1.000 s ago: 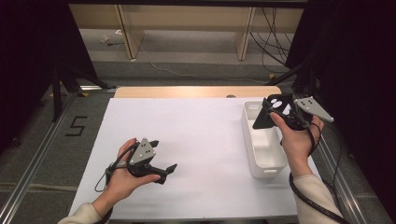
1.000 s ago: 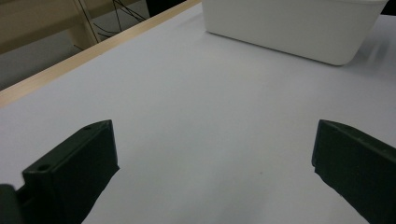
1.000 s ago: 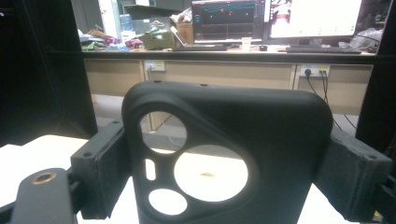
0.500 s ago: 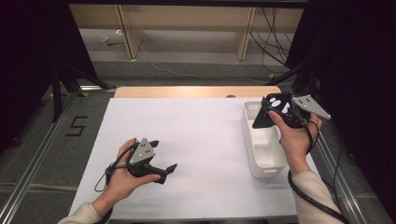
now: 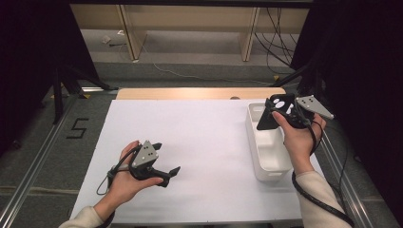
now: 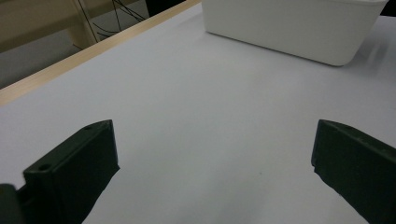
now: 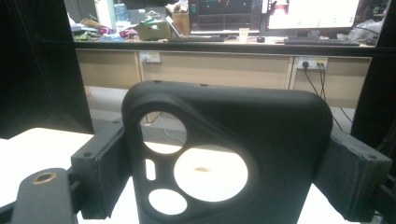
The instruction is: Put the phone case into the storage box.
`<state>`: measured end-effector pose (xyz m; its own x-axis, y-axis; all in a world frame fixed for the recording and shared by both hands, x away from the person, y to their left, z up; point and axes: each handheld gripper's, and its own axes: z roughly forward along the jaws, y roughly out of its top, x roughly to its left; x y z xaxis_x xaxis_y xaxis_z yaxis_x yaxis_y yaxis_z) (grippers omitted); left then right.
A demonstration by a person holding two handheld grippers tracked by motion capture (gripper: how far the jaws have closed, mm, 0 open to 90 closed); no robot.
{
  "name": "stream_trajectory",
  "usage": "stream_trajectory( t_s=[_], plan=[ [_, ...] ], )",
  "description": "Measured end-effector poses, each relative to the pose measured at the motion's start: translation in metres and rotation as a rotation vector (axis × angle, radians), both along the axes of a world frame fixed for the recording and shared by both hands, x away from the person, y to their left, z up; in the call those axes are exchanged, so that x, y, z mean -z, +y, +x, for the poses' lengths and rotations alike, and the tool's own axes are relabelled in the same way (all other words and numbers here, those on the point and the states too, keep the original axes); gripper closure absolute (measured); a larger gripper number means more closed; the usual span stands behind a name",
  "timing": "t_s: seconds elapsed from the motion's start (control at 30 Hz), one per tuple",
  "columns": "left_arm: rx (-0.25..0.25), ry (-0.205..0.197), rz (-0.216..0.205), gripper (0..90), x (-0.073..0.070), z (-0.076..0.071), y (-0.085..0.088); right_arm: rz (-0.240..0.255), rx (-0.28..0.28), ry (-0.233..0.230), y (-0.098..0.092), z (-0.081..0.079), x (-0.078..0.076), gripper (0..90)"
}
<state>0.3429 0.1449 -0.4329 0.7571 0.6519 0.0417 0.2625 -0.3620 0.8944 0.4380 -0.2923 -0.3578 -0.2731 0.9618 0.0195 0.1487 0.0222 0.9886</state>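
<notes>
A black phone case (image 5: 271, 114) with round camera cut-outs is held in the air over the far end of a white bin (image 5: 268, 156). My right gripper (image 5: 281, 112) is shut on it. In the right gripper view the phone case (image 7: 261, 126) stands upright between the two pads (image 7: 105, 172), which press on its sides, with the right gripper (image 7: 226, 176) level. My left gripper (image 5: 166, 158) rests low at the table's near left, held by a hand. In the left gripper view the left gripper (image 6: 215, 172) is open with only bare white tabletop between its jaws.
A white sheet covers the table (image 5: 204, 137), with a wooden edge (image 5: 199, 93) at the far side. The white bin (image 6: 289, 28) stands along the right side. Metal rails run beside the table, and cables lie on the floor beyond it.
</notes>
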Motion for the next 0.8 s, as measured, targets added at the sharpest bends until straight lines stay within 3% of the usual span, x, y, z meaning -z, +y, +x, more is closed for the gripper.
stream_trajectory(
  t_s=[0.8],
  plan=[
    [0.0, 0.001, -0.001, 0.0, 0.0, 0.0, 0.0, -0.014, 0.005, 0.029, 0.002, 0.013, 0.007, 15.5]
  ],
)
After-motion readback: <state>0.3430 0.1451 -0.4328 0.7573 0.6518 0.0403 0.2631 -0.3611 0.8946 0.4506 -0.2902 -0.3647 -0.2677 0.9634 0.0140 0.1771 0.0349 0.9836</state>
